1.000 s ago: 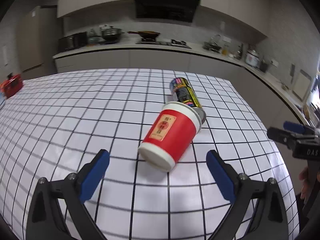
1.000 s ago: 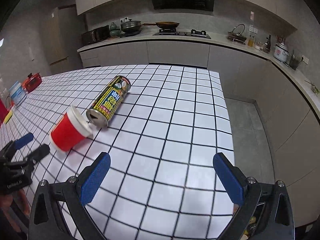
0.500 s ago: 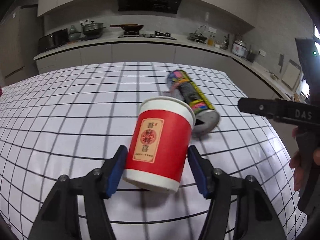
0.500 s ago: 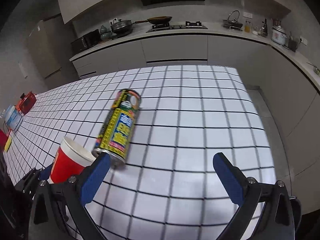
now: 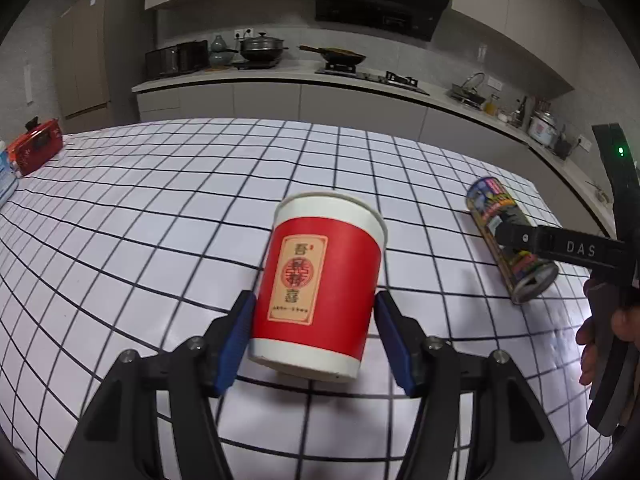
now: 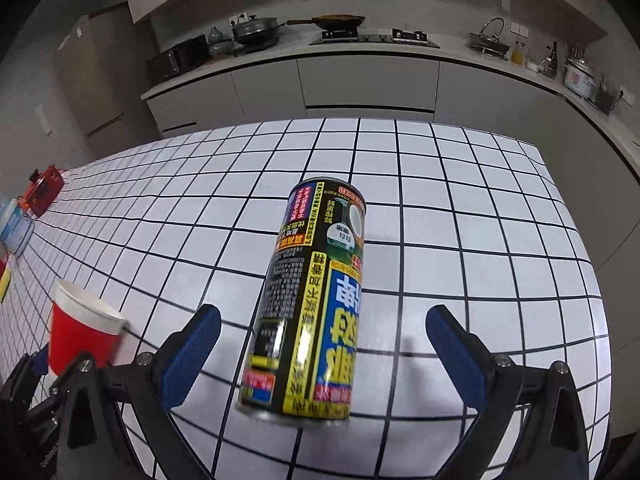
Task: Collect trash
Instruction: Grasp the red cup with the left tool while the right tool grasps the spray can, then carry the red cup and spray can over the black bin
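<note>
A red paper cup (image 5: 320, 288) with a white rim is clamped between the blue pads of my left gripper (image 5: 316, 336), base toward the camera and mouth tilted away. A yellow, black and blue can (image 6: 316, 300) lies on its side on the checked tablecloth (image 6: 460, 208), lengthwise between the fingers of my right gripper (image 6: 320, 344). That gripper is open, with both pads well clear of the can. The right wrist view shows the cup (image 6: 80, 336) at lower left. In the left wrist view the can (image 5: 508, 240) lies to the right, partly behind a black finger.
A red box (image 5: 36, 150) and a blue-and-white tub (image 6: 14, 228) sit at the table's far left end. The table's right edge (image 6: 580, 240) drops to the floor. A hand (image 5: 600, 332) holds the right gripper's handle. Kitchen counters run behind.
My left gripper closed on the cup and carried it left, away from the can. My right gripper moved in over the can, which now lies between its open fingers.
</note>
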`<state>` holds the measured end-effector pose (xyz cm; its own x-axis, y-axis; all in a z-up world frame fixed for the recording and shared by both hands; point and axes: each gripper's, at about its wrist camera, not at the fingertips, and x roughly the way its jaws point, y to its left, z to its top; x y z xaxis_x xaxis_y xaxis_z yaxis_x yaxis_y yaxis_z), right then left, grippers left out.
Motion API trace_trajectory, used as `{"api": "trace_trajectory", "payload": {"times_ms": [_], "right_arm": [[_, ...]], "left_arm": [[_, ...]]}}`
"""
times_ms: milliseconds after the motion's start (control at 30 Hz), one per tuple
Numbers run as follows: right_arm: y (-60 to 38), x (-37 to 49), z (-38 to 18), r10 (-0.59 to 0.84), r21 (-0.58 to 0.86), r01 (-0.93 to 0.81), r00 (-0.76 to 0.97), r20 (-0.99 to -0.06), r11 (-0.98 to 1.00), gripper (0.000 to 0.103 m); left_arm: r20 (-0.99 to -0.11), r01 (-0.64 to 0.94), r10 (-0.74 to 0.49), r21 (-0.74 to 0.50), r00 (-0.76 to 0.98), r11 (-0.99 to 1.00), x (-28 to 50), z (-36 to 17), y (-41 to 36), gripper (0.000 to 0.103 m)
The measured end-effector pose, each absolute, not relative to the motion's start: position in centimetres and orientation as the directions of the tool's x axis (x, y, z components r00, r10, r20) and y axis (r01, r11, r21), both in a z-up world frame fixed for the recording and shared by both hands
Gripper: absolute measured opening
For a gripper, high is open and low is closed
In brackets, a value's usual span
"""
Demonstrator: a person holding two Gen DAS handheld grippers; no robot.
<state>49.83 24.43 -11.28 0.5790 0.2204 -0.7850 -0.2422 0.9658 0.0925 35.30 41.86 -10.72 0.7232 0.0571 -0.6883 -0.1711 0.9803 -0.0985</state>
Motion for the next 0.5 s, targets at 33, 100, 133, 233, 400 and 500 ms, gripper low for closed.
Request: {"api": "trace_trajectory", "payload": {"times_ms": [33,100,133,233,400,500], "right_arm": [[24.5,50.0,-11.3,0.213,0.088,-0.236,0.582,-0.785,0.968,0.103],[24.8,50.3,-11.4,0.195,0.072,-0.226,0.583,-0.788,0.971,0.101],[24.8,50.5,-11.4,0.191,0.072,-0.222,0.582,-0.79,0.972,0.096],[24.9,50.9,-11.7,0.178,0.067,-0.21,0.568,-0.803,0.975,0.077],[24.7,51.8,-12.2,0.214,0.105,-0.233,0.512,-0.832,0.967,0.054],[24.0,50.8,-11.7,0.231,0.105,-0.261,0.521,-0.822,0.96,0.054]], "left_arm": [[-0.689,-0.187,0.072,-0.092,0.721,0.978,35.5,-10.8,42.1,0.062],[-0.691,-0.207,0.084,-0.097,0.718,0.973,35.8,-10.9,43.0,0.062],[-0.692,-0.212,0.086,-0.099,0.717,0.972,35.8,-11.0,43.1,0.062],[-0.697,-0.21,0.09,-0.088,0.711,0.974,36.2,-10.9,42.7,0.062],[-0.702,-0.196,0.078,-0.089,0.708,0.977,36.6,-10.7,42.3,0.06],[-0.689,-0.183,0.074,-0.086,0.721,0.979,36.2,-10.3,41.4,0.059]]}}
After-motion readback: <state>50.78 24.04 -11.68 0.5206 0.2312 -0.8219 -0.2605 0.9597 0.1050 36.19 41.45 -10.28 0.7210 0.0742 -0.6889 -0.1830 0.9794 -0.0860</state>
